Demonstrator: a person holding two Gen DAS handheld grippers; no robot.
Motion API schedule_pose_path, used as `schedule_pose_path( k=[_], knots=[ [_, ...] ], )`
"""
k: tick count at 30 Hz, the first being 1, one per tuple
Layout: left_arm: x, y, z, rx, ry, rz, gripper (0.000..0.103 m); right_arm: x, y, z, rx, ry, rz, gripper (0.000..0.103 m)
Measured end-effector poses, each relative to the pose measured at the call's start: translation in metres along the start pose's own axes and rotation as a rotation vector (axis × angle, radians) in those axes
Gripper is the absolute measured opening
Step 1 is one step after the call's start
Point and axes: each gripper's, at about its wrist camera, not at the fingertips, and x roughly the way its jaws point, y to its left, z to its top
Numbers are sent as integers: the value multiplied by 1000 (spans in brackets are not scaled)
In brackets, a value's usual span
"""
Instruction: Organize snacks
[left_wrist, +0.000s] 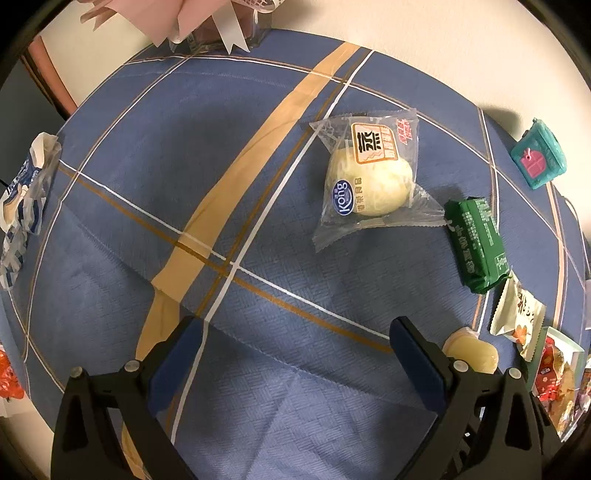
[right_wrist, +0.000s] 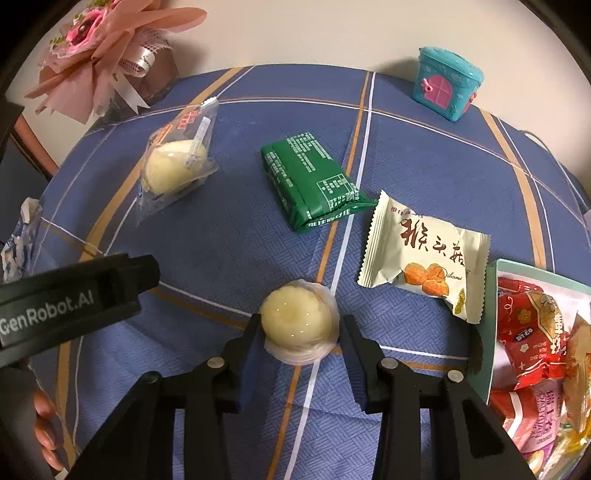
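A small pale yellow jelly cup stands on the blue checked tablecloth, and my right gripper is shut on it, a pad against each side. Beyond it lie a white snack packet, a green packet and a clear-wrapped steamed bun. My left gripper hangs open above bare cloth with nothing between its fingers. From it the bun lies ahead, the green packet to the right, and the jelly cup just outside its right finger.
A pale green tray holding several red snack packets sits at the right edge. A teal toy house and a pink bouquet stand at the back. A blue and white packet lies at the left edge.
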Motion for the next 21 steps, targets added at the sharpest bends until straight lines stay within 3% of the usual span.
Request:
schedule_pose_path(
  k=[12, 21],
  knots=[
    [-18, 1, 3, -2, -25, -12, 101, -24, -12, 5, 33, -48, 44, 44],
    [-42, -31, 23, 100, -109, -12, 101, -39, -31, 15, 70, -105, 39, 44]
  ],
)
